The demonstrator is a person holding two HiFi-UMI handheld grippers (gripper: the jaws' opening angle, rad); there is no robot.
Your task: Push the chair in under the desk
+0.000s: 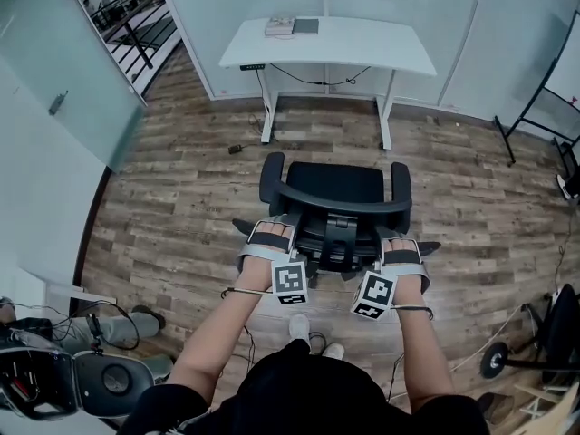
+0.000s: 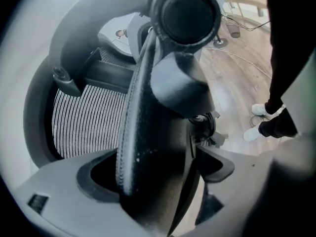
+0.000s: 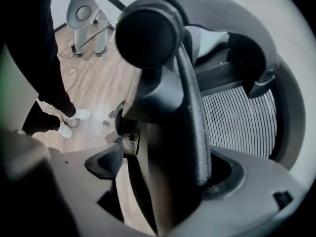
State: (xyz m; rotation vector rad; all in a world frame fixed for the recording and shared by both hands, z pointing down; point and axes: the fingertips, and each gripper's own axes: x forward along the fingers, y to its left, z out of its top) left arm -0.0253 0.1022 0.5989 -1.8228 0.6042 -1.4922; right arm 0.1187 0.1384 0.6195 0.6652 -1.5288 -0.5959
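A black office chair (image 1: 335, 187) stands on the wood floor, facing a white desk (image 1: 372, 53) and well short of it. Both grippers are at the top rim of the chair's backrest (image 1: 343, 209), behind the chair. My left gripper (image 1: 270, 236) is on the rim's left end; in the left gripper view its jaws (image 2: 158, 172) straddle the dark rim (image 2: 148, 142) and close on it, with grey mesh (image 2: 89, 117) beyond. My right gripper (image 1: 401, 248) is on the right end, and its jaws (image 3: 165, 169) hold the rim (image 3: 182, 132) the same way.
Two books (image 1: 290, 25) lie on the desk's far left. A cable and plug (image 1: 237, 149) lie on the floor left of the desk legs. A glass wall runs along the left, a stand (image 1: 535, 116) is at the right, and equipment (image 1: 100, 379) sits at the lower left.
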